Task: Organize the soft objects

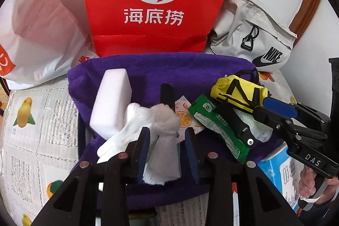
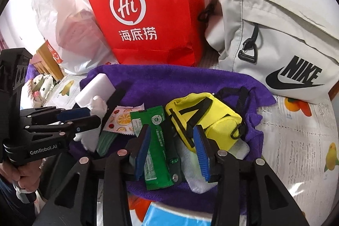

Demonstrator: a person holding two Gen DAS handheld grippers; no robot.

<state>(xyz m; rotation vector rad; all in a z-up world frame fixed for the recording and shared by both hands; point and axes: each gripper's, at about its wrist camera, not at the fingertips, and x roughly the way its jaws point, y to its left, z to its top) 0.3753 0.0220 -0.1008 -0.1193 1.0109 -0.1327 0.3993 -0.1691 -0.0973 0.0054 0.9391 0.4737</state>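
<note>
A purple towel (image 1: 169,69) (image 2: 169,82) lines a container holding soft things. My left gripper (image 1: 167,137) is open around a white cloth with a cotton wad (image 1: 163,120), its pads on either side without pressing it. A white sponge block (image 1: 112,99) lies to its left. My right gripper (image 2: 173,137) is open above a green packet (image 2: 156,154), a black strap and a white cloth (image 2: 190,166), next to a yellow pouch (image 2: 207,115) (image 1: 239,90). The right gripper also shows in the left wrist view (image 1: 264,107), and the left gripper in the right wrist view (image 2: 89,118).
A red paper bag (image 1: 156,1) (image 2: 148,14), a white plastic bag (image 1: 38,31) and a grey Nike bag (image 2: 275,46) stand behind the towel. A fruit-print wipe packet (image 1: 184,115) lies in the middle. A blue box (image 1: 279,168) sits at the right. The tablecloth (image 1: 38,120) has fruit prints.
</note>
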